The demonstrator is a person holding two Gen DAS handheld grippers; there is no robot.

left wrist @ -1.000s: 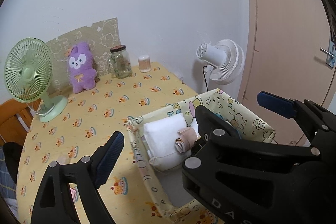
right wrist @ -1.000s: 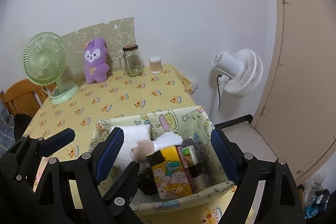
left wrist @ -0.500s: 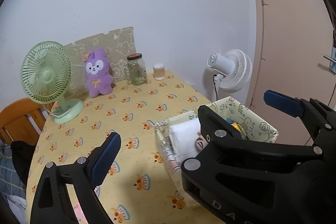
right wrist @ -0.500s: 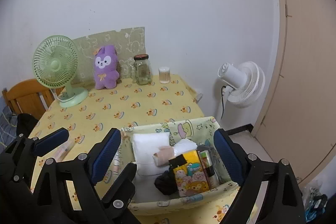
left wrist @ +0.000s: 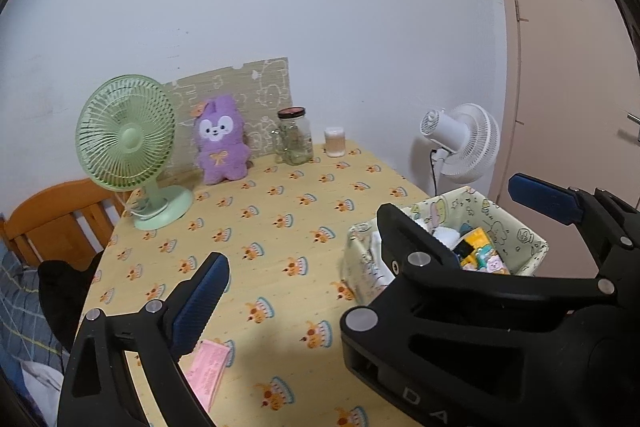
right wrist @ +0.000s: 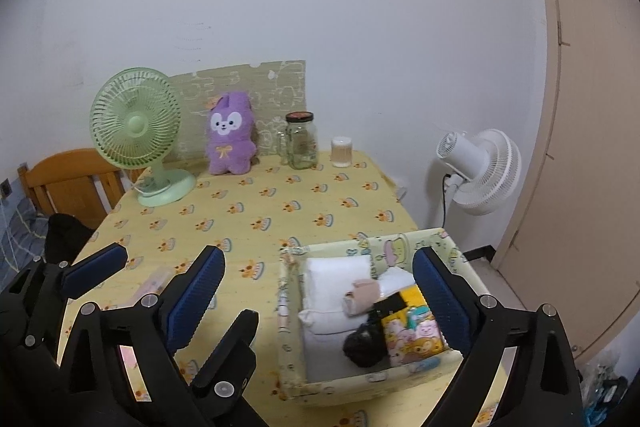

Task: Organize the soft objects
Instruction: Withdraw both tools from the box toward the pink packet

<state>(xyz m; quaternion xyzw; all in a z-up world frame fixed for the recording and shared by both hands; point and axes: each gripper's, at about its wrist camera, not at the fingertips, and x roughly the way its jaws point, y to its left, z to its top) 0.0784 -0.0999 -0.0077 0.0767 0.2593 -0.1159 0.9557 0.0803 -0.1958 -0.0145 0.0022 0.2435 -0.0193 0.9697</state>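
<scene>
A yellow patterned fabric bin (right wrist: 368, 383) sits at the table's near right corner. It holds a white folded cloth (right wrist: 334, 287), a beige roll (right wrist: 362, 297), a dark bundle (right wrist: 362, 347) and a colourful pack (right wrist: 414, 335). The bin also shows in the left wrist view (left wrist: 516, 231). A purple plush bunny (right wrist: 231, 139) stands at the back of the table, also in the left wrist view (left wrist: 220, 141). My right gripper (right wrist: 316, 307) is open and empty above the bin. My left gripper (left wrist: 360, 247) is open and empty, above the table left of the bin.
A green desk fan (right wrist: 138, 131), a glass jar (right wrist: 302, 141) and a small cotton-swab container (right wrist: 341, 151) stand along the back. A pink packet (left wrist: 206, 373) lies near the front left. A white floor fan (right wrist: 478, 167) and a door are to the right; a wooden chair (right wrist: 68, 183) is left.
Both grippers have pulled back and up from the bin, so more of the table shows. The bin and its contents look smaller and farther away. Both grippers stay open.
</scene>
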